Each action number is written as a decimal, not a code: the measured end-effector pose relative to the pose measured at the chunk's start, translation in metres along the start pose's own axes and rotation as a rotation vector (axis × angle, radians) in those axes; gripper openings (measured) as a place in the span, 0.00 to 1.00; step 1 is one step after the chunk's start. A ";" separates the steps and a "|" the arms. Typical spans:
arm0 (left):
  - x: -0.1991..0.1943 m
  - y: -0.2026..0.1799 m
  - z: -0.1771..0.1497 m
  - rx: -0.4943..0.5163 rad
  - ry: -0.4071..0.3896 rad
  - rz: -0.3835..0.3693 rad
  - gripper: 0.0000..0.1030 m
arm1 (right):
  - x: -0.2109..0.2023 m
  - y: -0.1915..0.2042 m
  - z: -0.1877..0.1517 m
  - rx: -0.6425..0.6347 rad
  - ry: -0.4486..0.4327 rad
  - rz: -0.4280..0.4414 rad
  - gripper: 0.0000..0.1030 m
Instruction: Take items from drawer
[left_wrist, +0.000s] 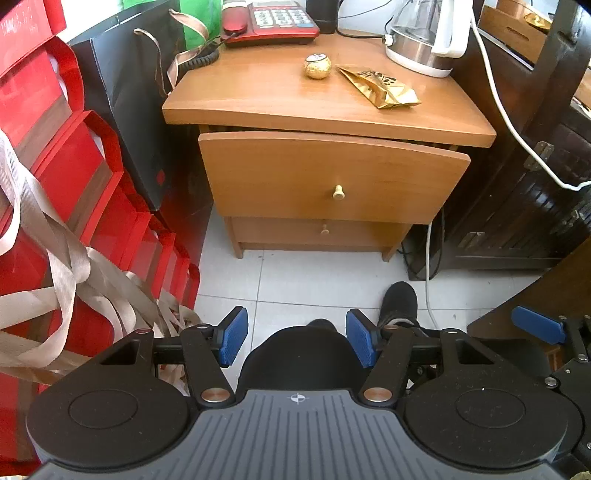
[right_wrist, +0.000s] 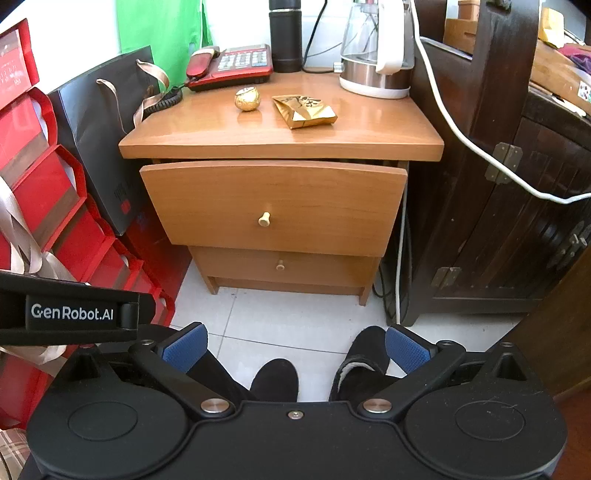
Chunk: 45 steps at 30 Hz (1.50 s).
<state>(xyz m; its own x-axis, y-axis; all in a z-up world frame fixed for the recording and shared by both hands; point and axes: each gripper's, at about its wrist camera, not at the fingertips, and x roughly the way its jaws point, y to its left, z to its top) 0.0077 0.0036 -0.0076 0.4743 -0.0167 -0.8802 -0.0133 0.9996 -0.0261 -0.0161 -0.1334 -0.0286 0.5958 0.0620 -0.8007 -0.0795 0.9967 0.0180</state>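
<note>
Tiled floor below both gripper sets — left gripper (left_wrist: 295, 338), right gripper (right_wrist: 295, 349) (jaws apart).

The upper drawer (right_wrist: 273, 206) stands slightly pulled out, yet its inside is hidden behind its front panel. At the nightstand's back edge, the kettle (left_wrist: 424, 33) and the black flask (right_wrist: 285, 35) are cut off by the top edge. Print on the gold packet (right_wrist: 304, 110) is too small to read.
</note>
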 end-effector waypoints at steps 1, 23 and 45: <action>0.001 0.000 0.000 -0.001 0.002 0.000 0.61 | 0.000 0.000 0.000 0.000 0.001 0.000 0.99; 0.031 -0.004 0.019 0.028 0.053 0.010 0.61 | 0.025 -0.016 0.016 0.020 0.051 0.003 0.99; 0.076 -0.007 0.061 0.041 0.110 -0.001 0.61 | 0.064 -0.022 0.051 -0.035 0.080 -0.013 0.99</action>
<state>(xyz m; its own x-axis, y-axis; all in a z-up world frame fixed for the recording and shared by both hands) 0.0979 -0.0027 -0.0455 0.3746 -0.0179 -0.9270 0.0239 0.9997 -0.0097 0.0648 -0.1488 -0.0494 0.5314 0.0436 -0.8460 -0.1010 0.9948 -0.0122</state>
